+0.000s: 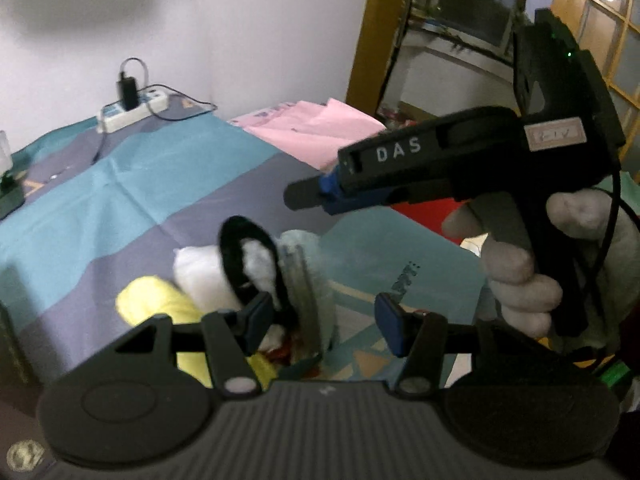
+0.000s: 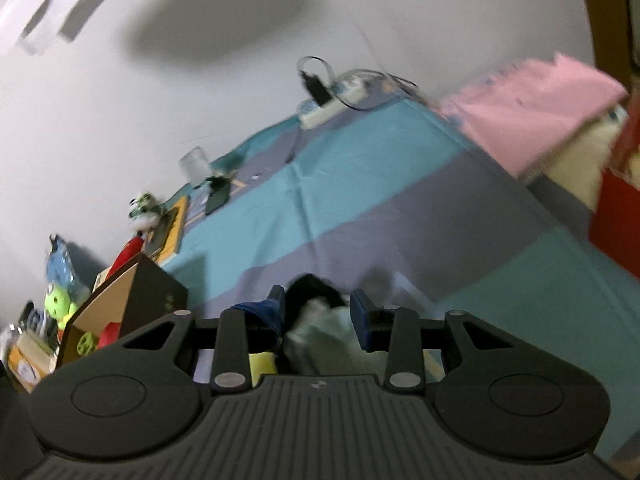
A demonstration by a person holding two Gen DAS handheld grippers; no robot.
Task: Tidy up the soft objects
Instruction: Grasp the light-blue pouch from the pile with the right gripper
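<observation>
Grippers over soft pile, lower centre: left gripper [image 1: 320, 320] wide open, empty, w/ pale plush [image 1: 308, 280] between fingers; right gripper [image 2: 316, 316] part-open astride plush, grip unclear, prob. pre-grasp.

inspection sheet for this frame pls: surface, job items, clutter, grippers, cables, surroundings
Surface: bed sheet in teal and grey blocks, creased.
Job's things: soft toys in a pile, one white with a black ear, one yellow, one pale green.
Clutter: pink cloth, cardboard box, toys by the wall.
Grippers: left gripper open over the pile; right gripper open, fingers either side of a toy.
Cables: power strip with charger and black cord.
Surroundings: white wall, window.
</observation>
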